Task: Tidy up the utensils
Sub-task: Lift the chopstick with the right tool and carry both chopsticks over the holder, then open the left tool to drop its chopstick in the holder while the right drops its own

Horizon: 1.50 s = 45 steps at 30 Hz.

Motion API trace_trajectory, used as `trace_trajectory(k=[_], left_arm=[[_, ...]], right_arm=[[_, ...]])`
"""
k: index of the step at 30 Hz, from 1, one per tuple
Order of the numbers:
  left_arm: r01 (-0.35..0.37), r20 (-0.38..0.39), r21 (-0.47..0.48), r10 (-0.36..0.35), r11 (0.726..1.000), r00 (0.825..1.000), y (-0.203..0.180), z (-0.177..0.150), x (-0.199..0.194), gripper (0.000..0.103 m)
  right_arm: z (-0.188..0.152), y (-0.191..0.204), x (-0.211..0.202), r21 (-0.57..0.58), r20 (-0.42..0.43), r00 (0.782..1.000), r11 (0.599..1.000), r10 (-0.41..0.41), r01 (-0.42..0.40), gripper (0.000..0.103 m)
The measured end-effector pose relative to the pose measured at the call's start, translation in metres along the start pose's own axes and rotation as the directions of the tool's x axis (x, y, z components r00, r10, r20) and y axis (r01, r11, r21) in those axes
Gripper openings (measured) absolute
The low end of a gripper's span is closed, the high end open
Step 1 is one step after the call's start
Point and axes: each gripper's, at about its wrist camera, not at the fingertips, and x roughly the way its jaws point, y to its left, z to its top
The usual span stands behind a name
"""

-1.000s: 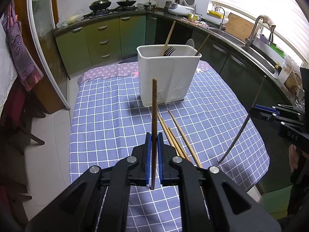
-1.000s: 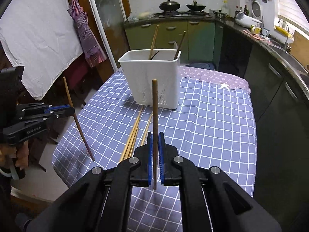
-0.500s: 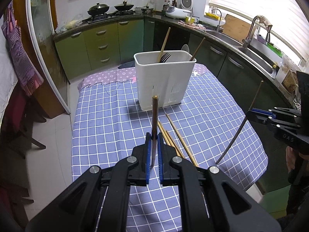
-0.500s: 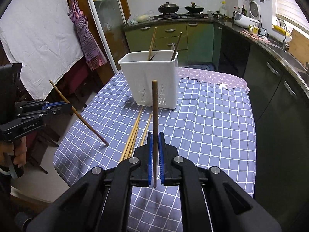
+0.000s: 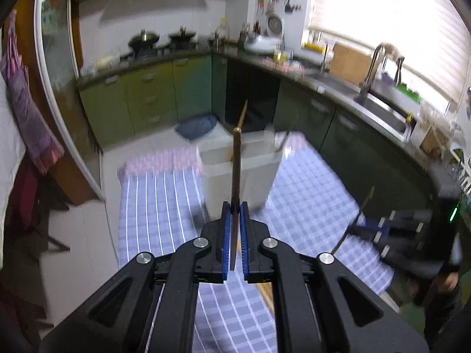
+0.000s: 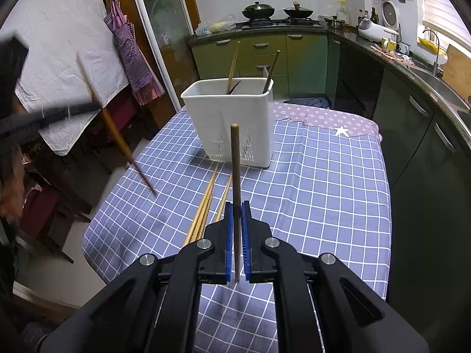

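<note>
My left gripper (image 5: 234,210) is shut on a brown chopstick (image 5: 236,164) that stands upright before the white utensil holder (image 5: 240,173); this view is blurred. My right gripper (image 6: 237,209) is shut on another brown chopstick (image 6: 235,158), upright, short of the white holder (image 6: 232,117). The holder stands on the blue checked tablecloth (image 6: 318,182) with a few utensils in it. Several loose chopsticks (image 6: 206,206) lie on the cloth in front of it. In the right wrist view the left gripper (image 6: 53,114) shows blurred at the left with its chopstick (image 6: 114,135) slanted.
Green kitchen cabinets (image 6: 259,56) and a stove with two pans (image 6: 276,10) stand behind the table. A counter with a sink (image 5: 382,111) runs along the right. A chair (image 6: 47,200) and a hanging apron (image 6: 132,58) are at the left of the table.
My left gripper has risen and moved toward the holder with its chopstick, blurring its view. My right gripper has crept closer to the holder.
</note>
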Motion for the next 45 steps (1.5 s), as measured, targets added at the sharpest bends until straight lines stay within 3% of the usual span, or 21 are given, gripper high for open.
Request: trace_trajectory(k=[5, 9, 14, 21, 22, 24, 28, 31, 35, 38, 40, 45], left_arm=[[-0.005, 0.146, -0.015, 0.007, 1.000, 0.989, -0.003, 0.059, -0.017, 0.006], [-0.035, 0.216, -0.025, 0.040, 0.999, 0.976, -0.001, 0.089, -0.004, 0.006], [-0.066, 0.195, -0.041, 0.072, 0.997, 0.978, 0.004, 0.102, 0.041, 0.006], [-0.090, 0.016, -0.049, 0.091, 0.995, 0.996, 0.015, 0.077, 0.110, 0.007], [-0.091, 0.001, -0.047, 0.091, 0.995, 0.996, 0.017, 0.071, 0.116, 0.009], [-0.091, -0.010, -0.050, 0.090, 0.995, 0.996, 0.022, 0.063, 0.118, 0.026], [-0.069, 0.012, -0.071, 0.071, 0.995, 0.997, 0.032, 0.055, 0.099, 0.037], [-0.061, 0.057, -0.093, 0.067, 0.994, 0.996, 0.040, 0.049, 0.073, 0.050], [-0.062, 0.087, -0.093, 0.070, 0.994, 0.994, 0.048, 0.037, 0.043, 0.051], [-0.061, 0.068, -0.081, 0.066, 0.995, 0.996, 0.051, 0.024, 0.032, 0.053], [-0.060, 0.054, -0.079, 0.064, 0.995, 0.996, 0.053, 0.016, 0.026, 0.053], [-0.052, 0.009, -0.079, 0.053, 0.996, 0.999, 0.060, -0.003, 0.020, 0.053]], right_arm=[[-0.001, -0.005, -0.001, 0.008, 0.001, 1.000, 1.000, 0.003, -0.003, 0.007], [-0.002, -0.008, -0.002, 0.017, -0.001, 1.000, 1.000, 0.002, -0.002, 0.007], [0.000, -0.009, -0.008, 0.016, 0.002, 1.000, 1.000, 0.002, -0.002, 0.007], [0.020, -0.008, -0.025, 0.015, 0.048, 0.999, 1.000, 0.012, -0.012, 0.007], [0.025, -0.008, -0.027, 0.015, 0.059, 0.998, 1.000, 0.012, -0.013, 0.007], [0.037, -0.007, -0.033, 0.008, 0.083, 0.997, 1.000, 0.007, -0.008, 0.007], [0.074, -0.005, -0.052, 0.015, 0.166, 0.986, 1.000, 0.020, -0.023, 0.007], [0.108, -0.004, -0.068, 0.030, 0.255, 0.966, 0.999, 0.027, -0.035, 0.007], [0.149, -0.003, -0.077, 0.058, 0.343, 0.939, 0.997, 0.024, -0.046, 0.007], [0.178, -0.002, -0.067, 0.077, 0.376, 0.927, 0.997, -0.018, -0.012, 0.007], [0.193, -0.003, -0.052, 0.091, 0.368, 0.928, 0.996, -0.054, 0.022, 0.007], [0.198, -0.003, 0.004, 0.094, 0.256, 0.963, 0.994, -0.086, 0.064, 0.007]])
